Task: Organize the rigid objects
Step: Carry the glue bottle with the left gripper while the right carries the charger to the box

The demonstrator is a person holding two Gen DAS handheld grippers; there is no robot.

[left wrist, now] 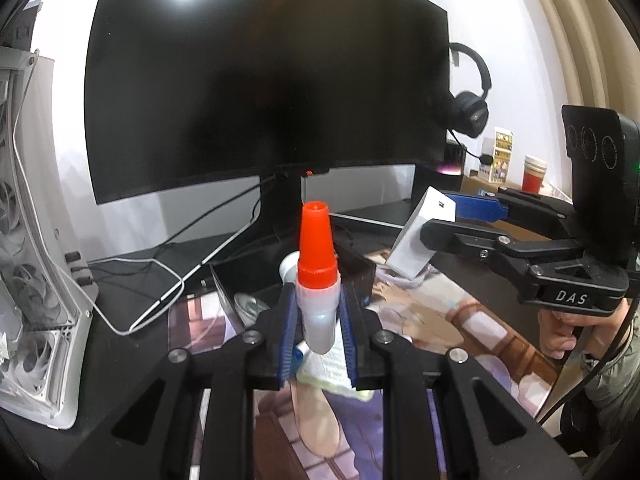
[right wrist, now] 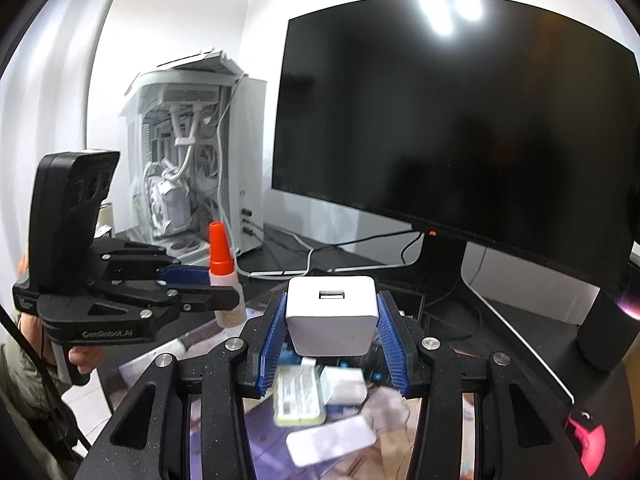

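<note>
Both loaded and clear of the desk: left gripper [left wrist: 318, 320] pinching glue bottle [left wrist: 317, 276] upright, cap skyward; right gripper [right wrist: 331, 326] clamped on white charger [right wrist: 332, 314], port forward. Black box [left wrist: 356, 276] just beyond the bottle, nearer the left.

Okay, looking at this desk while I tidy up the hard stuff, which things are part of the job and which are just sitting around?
Part of the job:
- glue bottle with orange cap, held in the left gripper
- white charger block, held in the right gripper
- small boxes loose on the desk below

Just lying about:
- monitor
- headphones
- white computer case
- red cup
</note>
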